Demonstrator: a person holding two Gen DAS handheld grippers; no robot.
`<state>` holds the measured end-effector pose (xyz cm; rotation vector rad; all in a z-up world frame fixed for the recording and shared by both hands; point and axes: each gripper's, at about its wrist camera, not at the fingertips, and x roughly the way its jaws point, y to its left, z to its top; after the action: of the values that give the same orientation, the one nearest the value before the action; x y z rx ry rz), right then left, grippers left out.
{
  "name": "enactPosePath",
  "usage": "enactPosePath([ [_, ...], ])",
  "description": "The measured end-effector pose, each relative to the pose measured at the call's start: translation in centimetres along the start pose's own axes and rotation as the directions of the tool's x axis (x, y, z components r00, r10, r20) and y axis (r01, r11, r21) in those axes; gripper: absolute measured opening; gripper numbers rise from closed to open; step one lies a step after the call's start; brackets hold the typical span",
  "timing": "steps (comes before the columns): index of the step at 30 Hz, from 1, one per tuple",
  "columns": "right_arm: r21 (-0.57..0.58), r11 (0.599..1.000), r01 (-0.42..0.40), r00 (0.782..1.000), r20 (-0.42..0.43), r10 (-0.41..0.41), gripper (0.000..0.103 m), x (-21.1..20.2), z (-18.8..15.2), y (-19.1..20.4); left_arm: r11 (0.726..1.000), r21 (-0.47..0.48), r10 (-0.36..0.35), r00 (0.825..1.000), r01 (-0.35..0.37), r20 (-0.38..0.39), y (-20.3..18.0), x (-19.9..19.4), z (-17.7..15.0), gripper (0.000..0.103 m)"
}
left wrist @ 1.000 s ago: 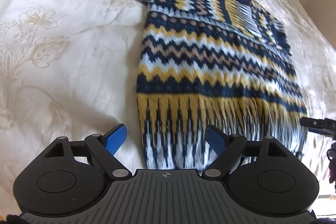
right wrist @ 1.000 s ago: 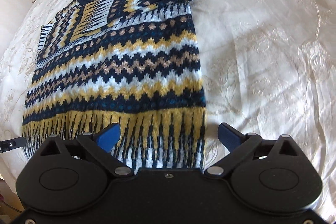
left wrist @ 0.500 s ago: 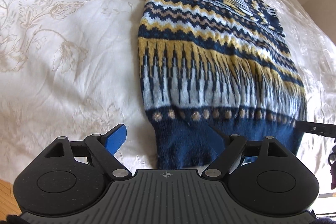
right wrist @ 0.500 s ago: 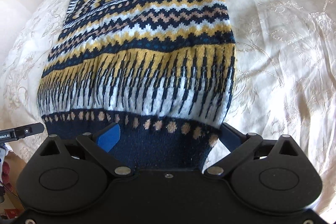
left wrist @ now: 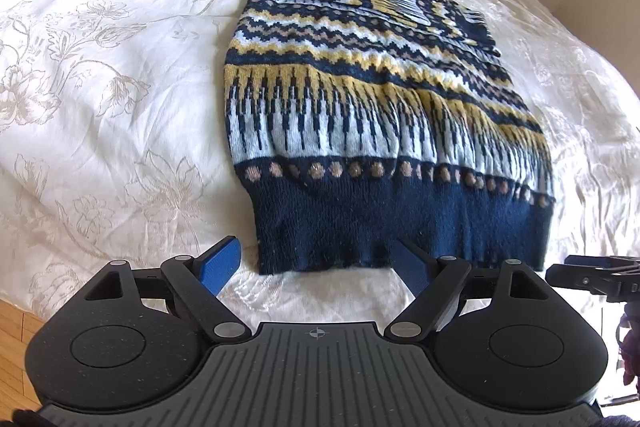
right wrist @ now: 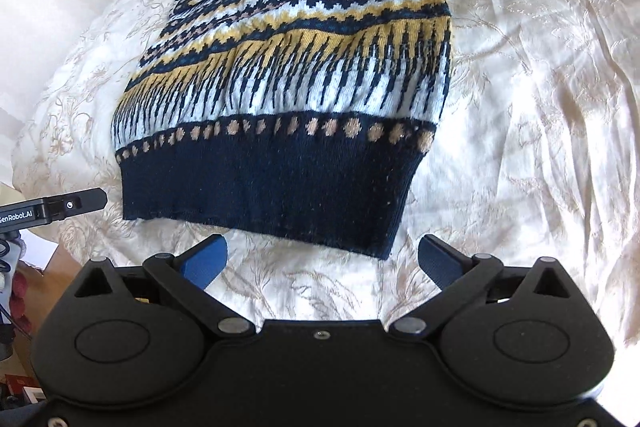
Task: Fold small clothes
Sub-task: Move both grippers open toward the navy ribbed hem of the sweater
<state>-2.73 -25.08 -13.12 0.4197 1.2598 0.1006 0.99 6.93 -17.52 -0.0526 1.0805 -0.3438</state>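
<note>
Fingers (left wrist: 224, 263) apart, both pairs drawn back, sweater (left wrist: 372, 115) hem now visible

Cream floral bedspread (left wrist: 120, 99), patterned knit sweater (left wrist: 360, 115) flat on it

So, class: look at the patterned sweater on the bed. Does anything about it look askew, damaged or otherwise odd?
Nothing stands out. The sweater lies flat on the white bedspread, sleeves folded in, navy hem undamaged. Both the left gripper and the right gripper are open and empty, short of the hem.
</note>
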Motion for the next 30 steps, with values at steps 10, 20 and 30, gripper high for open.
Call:
enactPosePath([
  [10,-0.011,1.000,-0.005,1.000,0.019,0.005,0.102,-0.8,-1.3,0.1,1.000,0.013,0.001,1.000,-0.001,-0.011,0.2,0.2,-0.9,0.082],
  [20,0.013,1.000,0.017,1.000,0.012,-0.017,0.102,0.3,-0.3,-1.0,1.000,0.027,0.008,1.000,-0.007,-0.025,0.8,2.1,0.4,0.082],
  [30,0.081,0.996,0.037,0.999,-0.031,-0.034,0.102,2.9,1.9,-2.3,0.999,0.051,-0.007,0.999,0.010,-0.048,1.0,5.1,2.2,0.082],
])
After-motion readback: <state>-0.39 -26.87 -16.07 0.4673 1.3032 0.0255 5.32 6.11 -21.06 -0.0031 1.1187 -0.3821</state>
